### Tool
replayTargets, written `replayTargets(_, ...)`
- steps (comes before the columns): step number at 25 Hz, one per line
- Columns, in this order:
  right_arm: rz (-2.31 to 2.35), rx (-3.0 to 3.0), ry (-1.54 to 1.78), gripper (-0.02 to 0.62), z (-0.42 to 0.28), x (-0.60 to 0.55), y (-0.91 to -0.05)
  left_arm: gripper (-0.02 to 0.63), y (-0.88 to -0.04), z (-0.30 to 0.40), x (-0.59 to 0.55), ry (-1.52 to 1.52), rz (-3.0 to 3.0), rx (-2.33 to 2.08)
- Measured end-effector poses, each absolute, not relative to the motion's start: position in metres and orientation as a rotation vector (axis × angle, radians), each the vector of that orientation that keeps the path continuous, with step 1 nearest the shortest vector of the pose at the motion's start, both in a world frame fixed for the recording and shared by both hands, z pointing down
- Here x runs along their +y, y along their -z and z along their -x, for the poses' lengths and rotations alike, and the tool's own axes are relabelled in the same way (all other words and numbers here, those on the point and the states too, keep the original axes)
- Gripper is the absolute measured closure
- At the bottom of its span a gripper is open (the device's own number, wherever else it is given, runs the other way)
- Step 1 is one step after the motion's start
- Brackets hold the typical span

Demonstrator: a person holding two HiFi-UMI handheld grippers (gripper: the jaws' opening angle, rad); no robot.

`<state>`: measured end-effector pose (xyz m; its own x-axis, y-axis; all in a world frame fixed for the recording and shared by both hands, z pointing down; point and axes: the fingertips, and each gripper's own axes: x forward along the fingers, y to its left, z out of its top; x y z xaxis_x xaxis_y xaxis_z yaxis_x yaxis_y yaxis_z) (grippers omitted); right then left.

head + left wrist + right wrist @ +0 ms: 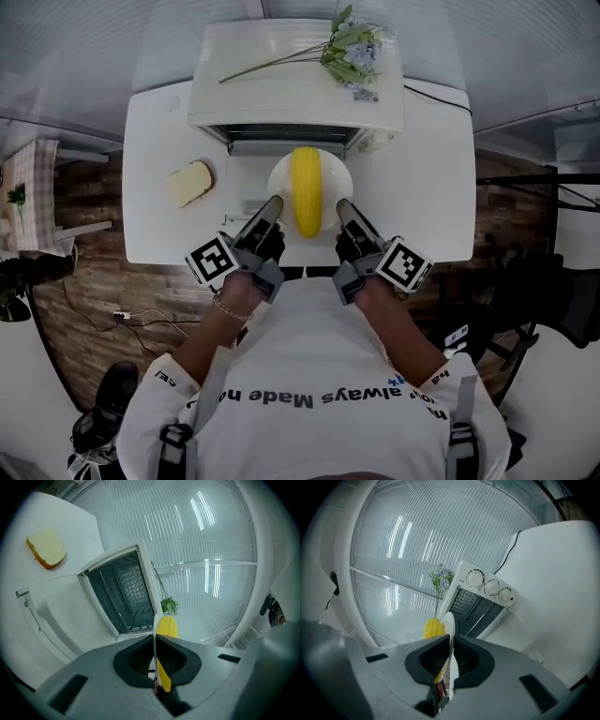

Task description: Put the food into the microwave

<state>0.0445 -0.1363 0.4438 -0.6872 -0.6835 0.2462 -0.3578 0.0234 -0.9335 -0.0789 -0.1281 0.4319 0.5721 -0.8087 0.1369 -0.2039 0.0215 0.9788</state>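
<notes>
I read a mock-up kitchen corner: microwave [295, 80] top centre, flowers [352, 47] on it, white table [150, 187], wood-look floor [89, 277] at left.

Microwave [295, 80]: one, with three knobs [491, 587] on its panel. In front of the microwave: one plate [337, 178], one corn cob [306, 190], one bread slice [190, 183]. On top of it: one flower sprig [352, 52]. Beneath it: one table [159, 216]. Grippers: two, left gripper [274, 202] and right gripper [343, 206].
</notes>
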Motion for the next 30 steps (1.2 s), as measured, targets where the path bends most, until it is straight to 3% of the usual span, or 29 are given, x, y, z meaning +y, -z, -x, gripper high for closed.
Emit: replayTargets(30,1.191,1.987,1.788,0.568,-0.041,-0.211,-0.563,0.588,-0.551,0.086,-0.207,0.505,-1.461,-0.93)
